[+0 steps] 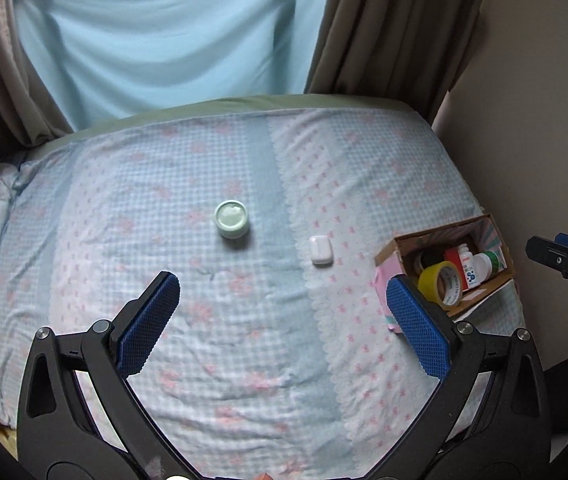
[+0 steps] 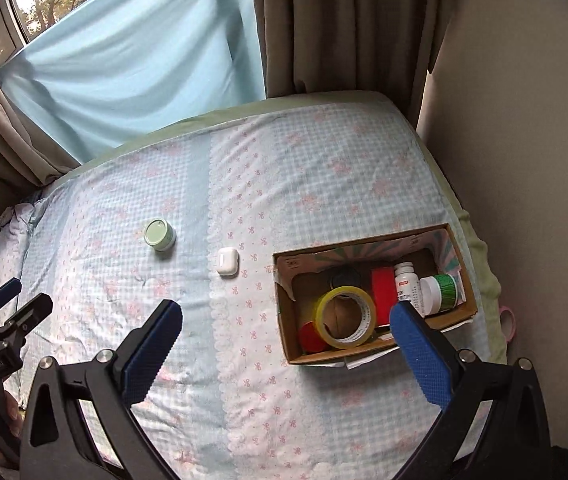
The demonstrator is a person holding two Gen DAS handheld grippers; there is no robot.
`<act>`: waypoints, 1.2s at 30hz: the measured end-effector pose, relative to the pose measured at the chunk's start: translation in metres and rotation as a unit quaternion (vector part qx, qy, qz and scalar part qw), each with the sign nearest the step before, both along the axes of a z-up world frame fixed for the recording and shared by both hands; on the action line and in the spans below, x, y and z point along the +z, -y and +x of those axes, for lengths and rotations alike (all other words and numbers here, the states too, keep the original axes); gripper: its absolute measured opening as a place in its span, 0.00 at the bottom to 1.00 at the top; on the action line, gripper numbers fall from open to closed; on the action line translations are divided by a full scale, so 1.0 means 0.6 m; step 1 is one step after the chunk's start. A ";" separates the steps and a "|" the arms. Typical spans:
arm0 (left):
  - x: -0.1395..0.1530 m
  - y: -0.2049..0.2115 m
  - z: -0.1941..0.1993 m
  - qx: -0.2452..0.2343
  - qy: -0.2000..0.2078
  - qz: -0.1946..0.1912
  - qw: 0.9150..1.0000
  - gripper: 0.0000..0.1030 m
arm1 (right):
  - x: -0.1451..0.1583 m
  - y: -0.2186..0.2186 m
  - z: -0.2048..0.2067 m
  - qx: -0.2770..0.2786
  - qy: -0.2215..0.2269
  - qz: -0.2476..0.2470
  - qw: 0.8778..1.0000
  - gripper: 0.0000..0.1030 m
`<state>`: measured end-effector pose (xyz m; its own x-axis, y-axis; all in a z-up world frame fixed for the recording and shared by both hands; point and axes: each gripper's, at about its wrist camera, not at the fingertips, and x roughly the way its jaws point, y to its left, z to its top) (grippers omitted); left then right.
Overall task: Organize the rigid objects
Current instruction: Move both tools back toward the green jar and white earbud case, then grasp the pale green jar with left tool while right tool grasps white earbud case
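Observation:
A pale green round jar (image 1: pixel 233 219) stands on the bed, also in the right wrist view (image 2: pixel 159 235). A white earbuds case (image 1: pixel 321 251) lies to its right (image 2: pixel 227 261). A cardboard box (image 2: pixel 458 270) on the bed's right side holds a yellow tape roll (image 2: pixel 347 317), a red item, a red cap and white bottles; it also shows in the left wrist view (image 1: pixel 396 250). My left gripper (image 1: pixel 283 286) is open and empty, above the bed short of the jar. My right gripper (image 2: pixel 287 314) is open and empty, over the box's near left part.
The bed (image 2: pixel 304 184) has a blue and pink checked sheet. Brown curtains (image 2: pixel 344 20) and a light blue cloth (image 1: pixel 164 32) hang behind it. A wall (image 2: pixel 524 120) runs along the right. A pink ring (image 2: pixel 509 319) lies past the bed's right edge.

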<state>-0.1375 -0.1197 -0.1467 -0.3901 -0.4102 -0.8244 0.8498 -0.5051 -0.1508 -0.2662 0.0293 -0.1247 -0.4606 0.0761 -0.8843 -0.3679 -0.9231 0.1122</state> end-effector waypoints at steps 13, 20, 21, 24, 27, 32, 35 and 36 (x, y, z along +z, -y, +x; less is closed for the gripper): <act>-0.185 0.191 0.065 -0.041 0.015 -0.001 0.999 1.00 | -0.132 0.166 -0.076 -0.001 0.001 0.012 1.000 1.00; -0.314 0.247 0.011 -0.080 0.022 -0.027 0.996 1.00 | -0.268 0.190 -0.150 0.007 0.015 0.015 1.000 1.00; -0.337 0.256 0.001 -0.086 0.022 -0.029 0.996 1.00 | -0.290 0.189 -0.160 0.005 0.016 0.018 1.000 1.00; -0.406 0.280 -0.030 -0.094 0.020 -0.040 0.995 1.00 | -0.355 0.184 -0.186 -0.004 0.013 0.028 1.000 1.00; -0.475 0.307 -0.058 -0.092 0.026 -0.028 0.995 1.00 | -0.416 0.172 -0.207 -0.014 0.016 0.032 0.999 1.00; -0.547 0.328 -0.093 -0.089 0.020 -0.017 0.996 1.00 | -0.489 0.143 -0.243 -0.018 0.022 0.031 0.999 0.97; -0.569 0.329 -0.117 -0.096 0.025 -0.029 0.995 1.00 | -0.520 0.134 -0.269 -0.007 0.027 0.039 0.999 0.89; -0.574 0.329 -0.126 -0.099 0.029 -0.034 0.994 1.00 | -0.527 0.133 -0.276 -0.002 0.026 0.042 0.999 0.84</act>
